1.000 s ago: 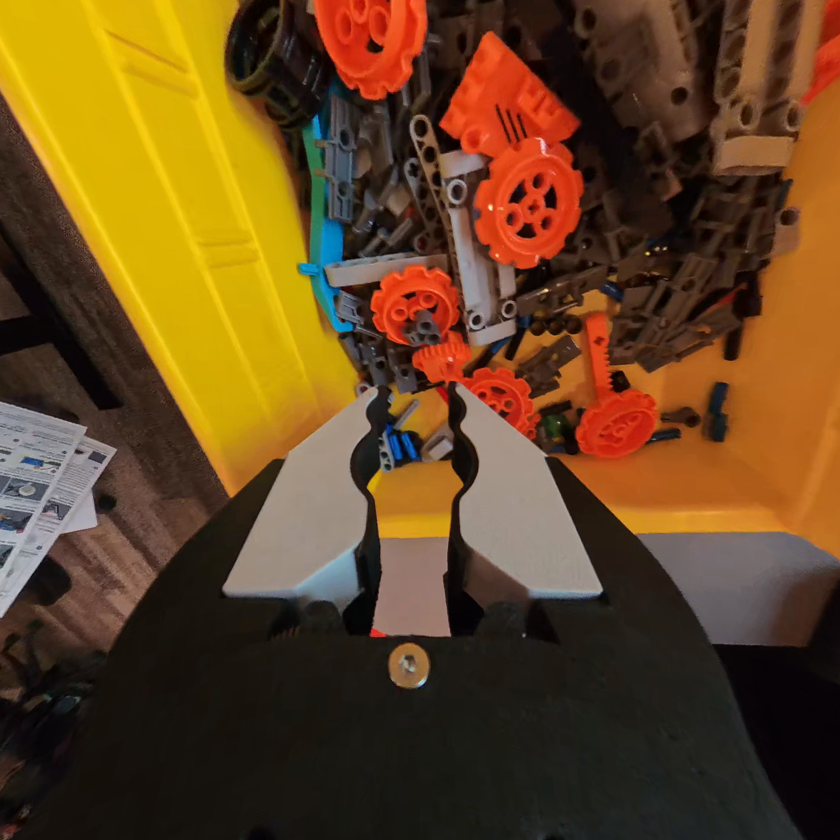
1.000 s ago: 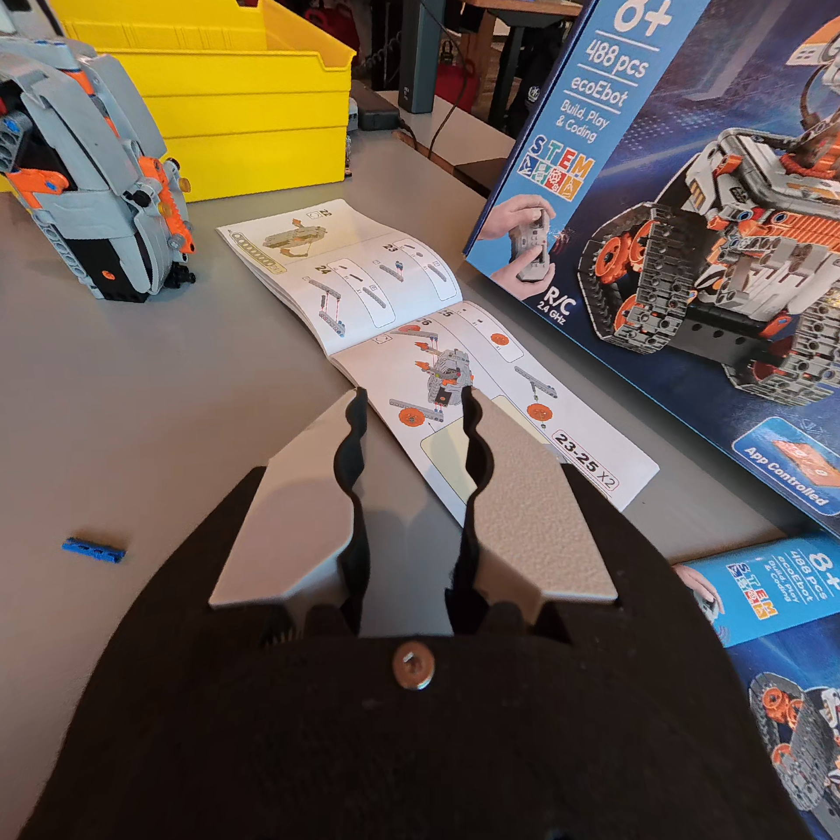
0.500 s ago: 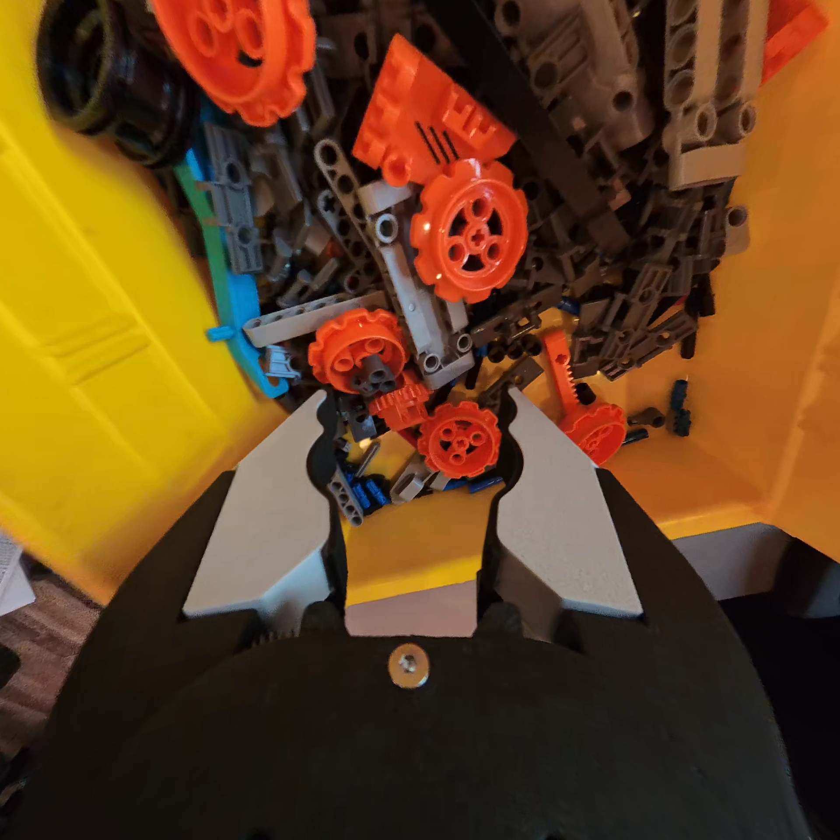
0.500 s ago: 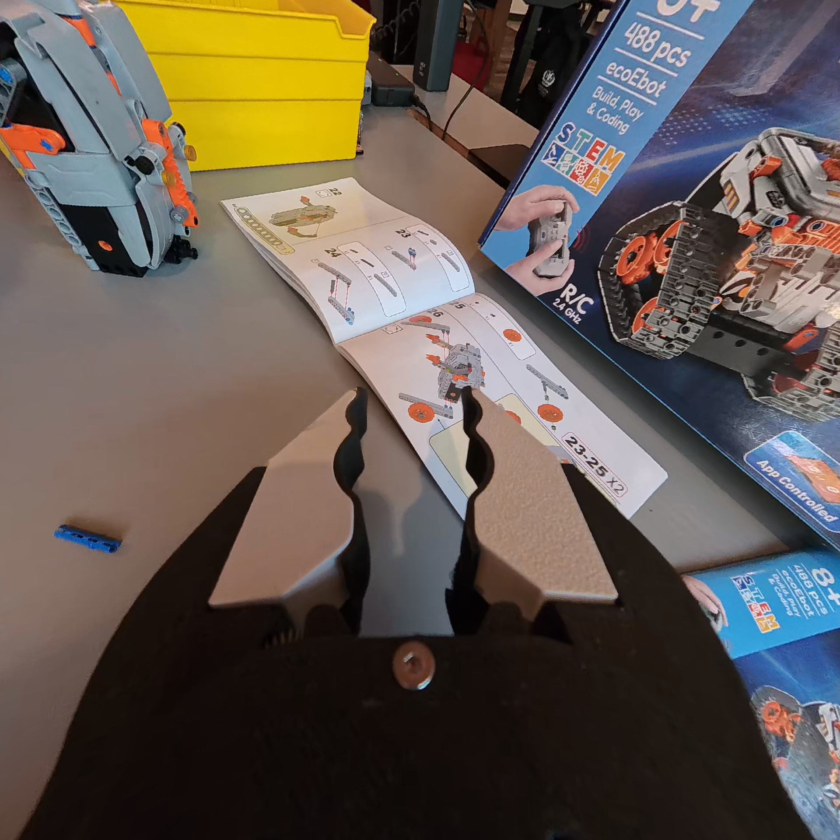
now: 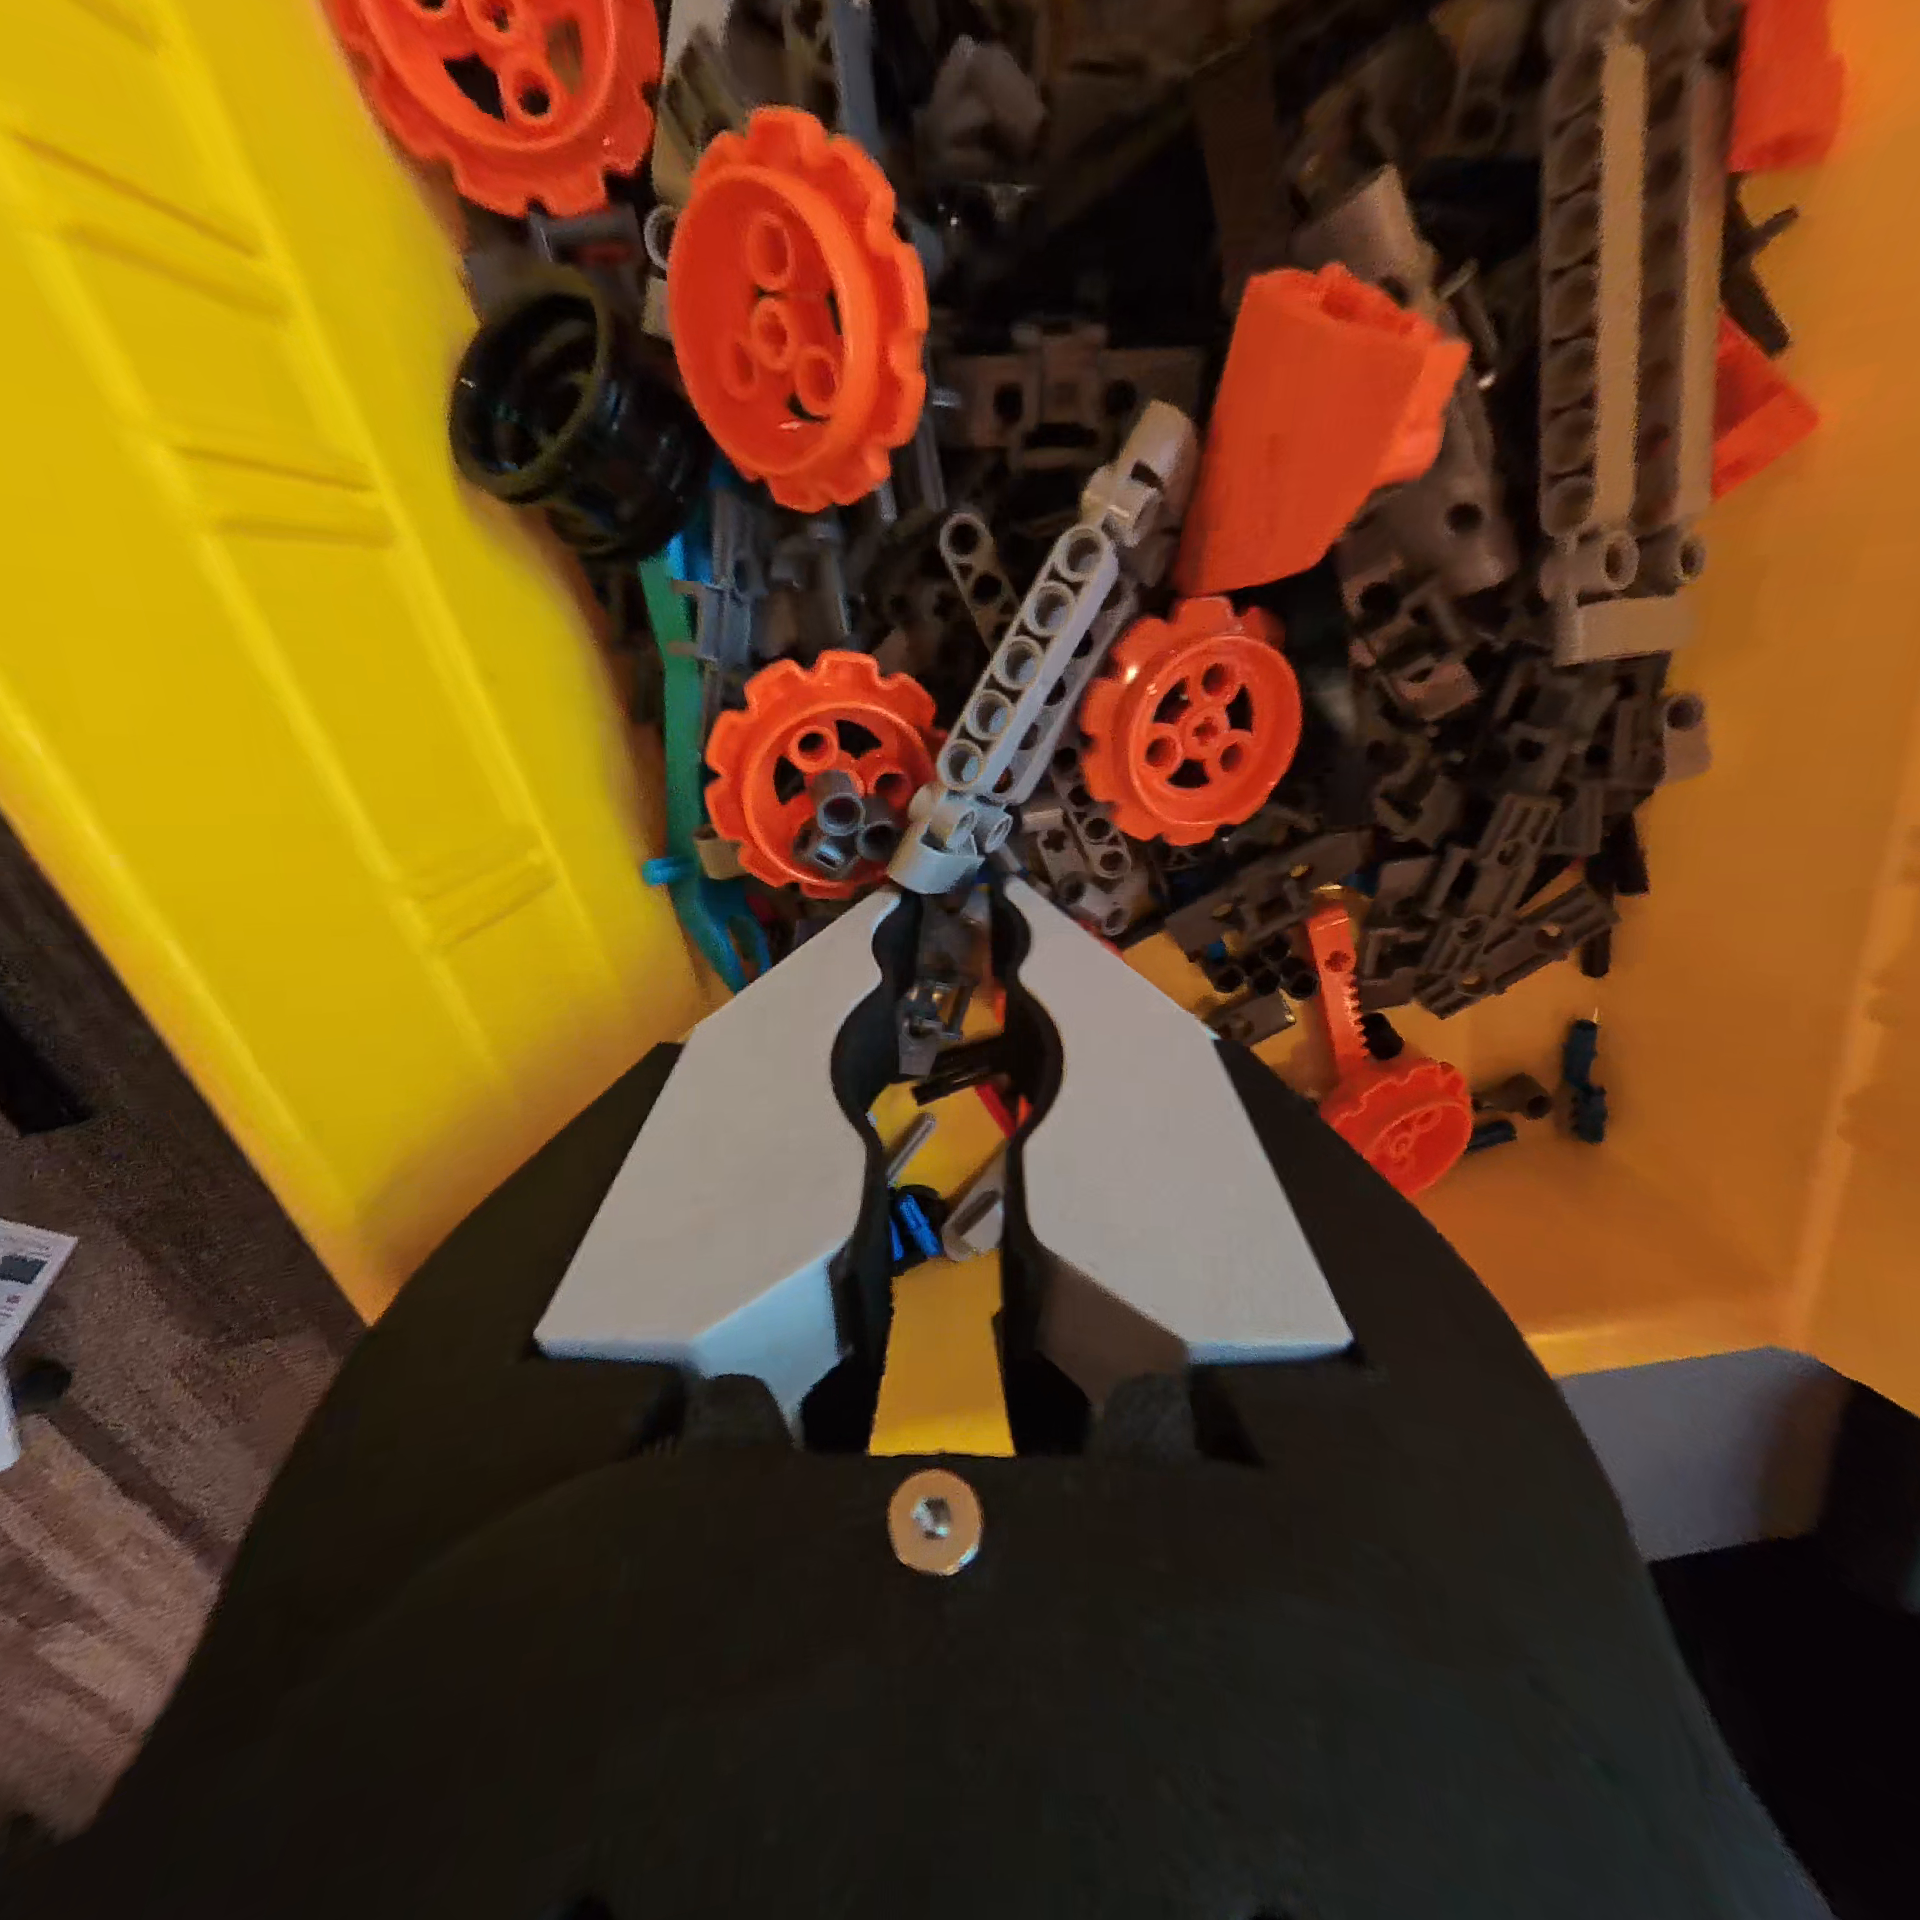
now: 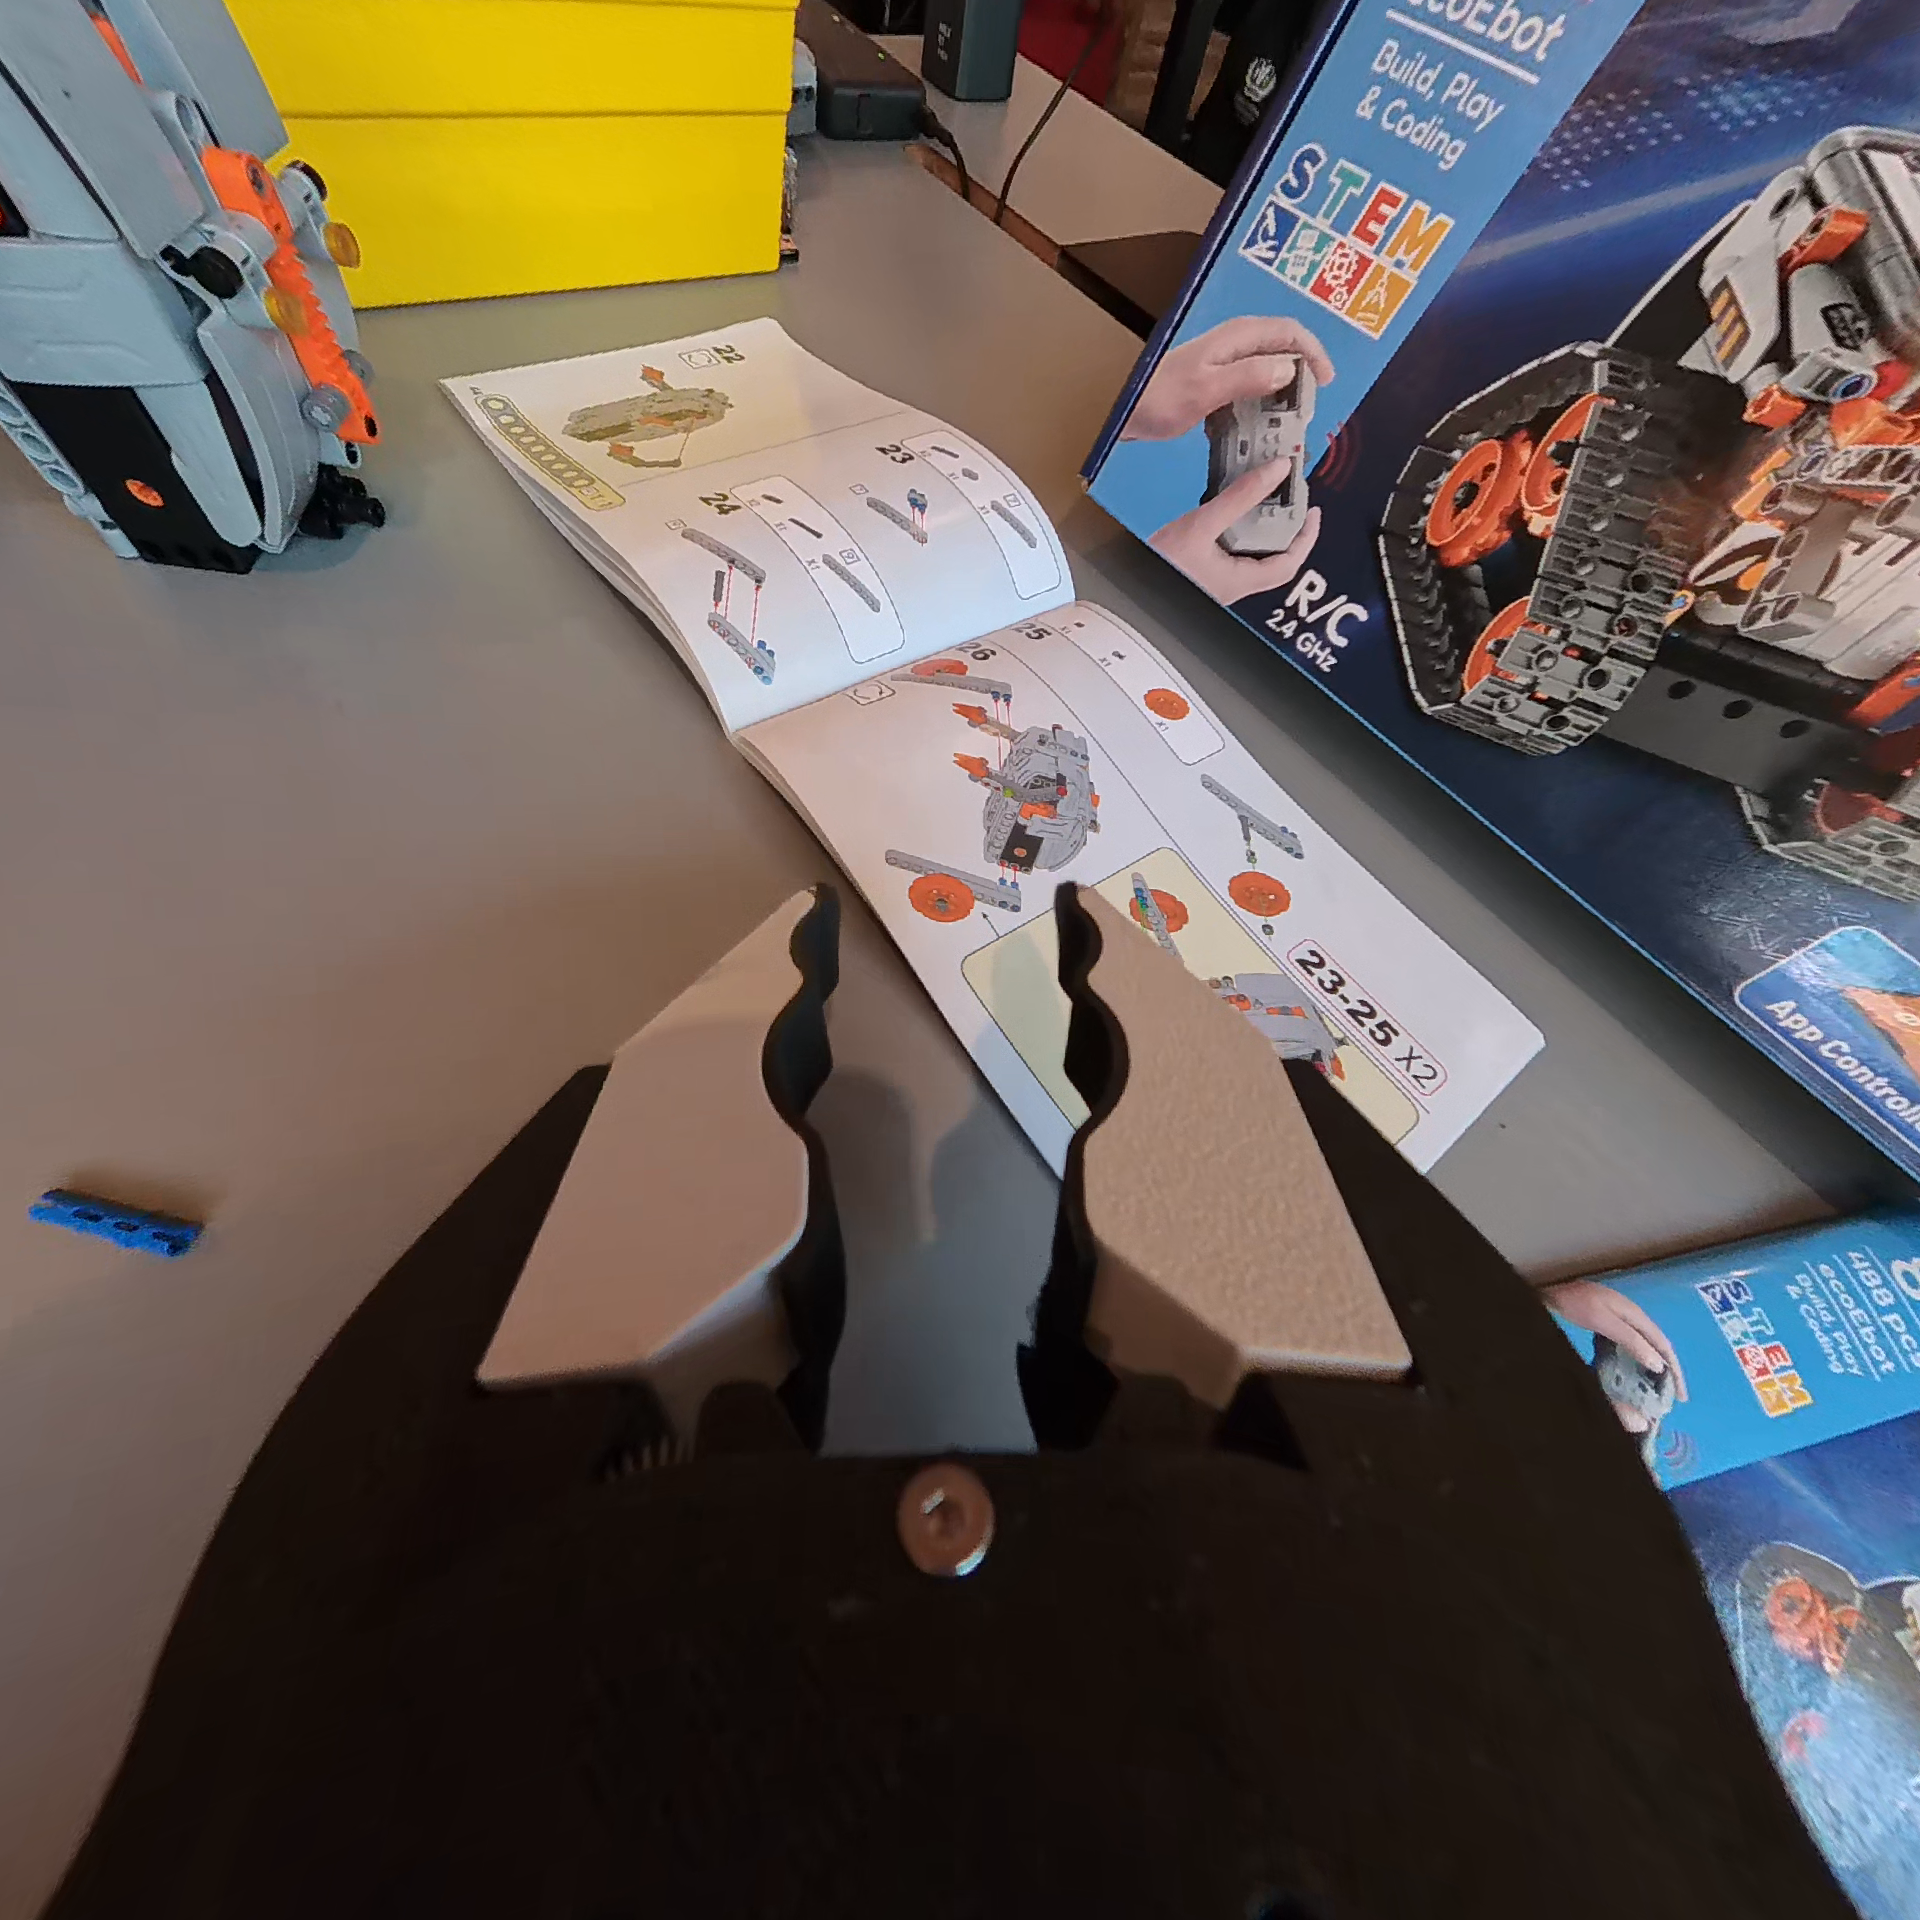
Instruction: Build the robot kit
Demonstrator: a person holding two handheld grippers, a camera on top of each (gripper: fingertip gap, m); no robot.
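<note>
In the left wrist view my left gripper point(image 5: 951, 904) is inside a yellow bin point(image 5: 312, 623) of loose building parts. It is shut on the near end of a light grey holed beam point(image 5: 1023, 675), which sticks out ahead of the tips over the pile. Orange toothed wheels point(image 5: 821, 774) point(image 5: 1195, 722) lie just either side of the beam. In the right wrist view my right gripper point(image 6: 940, 904) is open and empty, a little above a grey table point(image 6: 364, 831), its tips over the near edge of an open instruction booklet point(image 6: 831, 540).
The bin also holds a larger orange wheel point(image 5: 795, 307), a black tyre point(image 5: 561, 416) and many dark grey pieces. On the table are a partly built grey and orange model point(image 6: 177, 291), a small blue pin point(image 6: 114, 1221), stacked yellow bins point(image 6: 520, 156) and a blue kit box point(image 6: 1558, 416). The tips of one gripper are about 45 cm away from the tips of the other. The small blue pin point(image 6: 114, 1221) is about 12 cm from my right fingertips.
My left gripper moved deeper into the bin, opened wide, then shut on the grey beam, whose far end has swung up. My right gripper has drifted forward over the table, still open.
</note>
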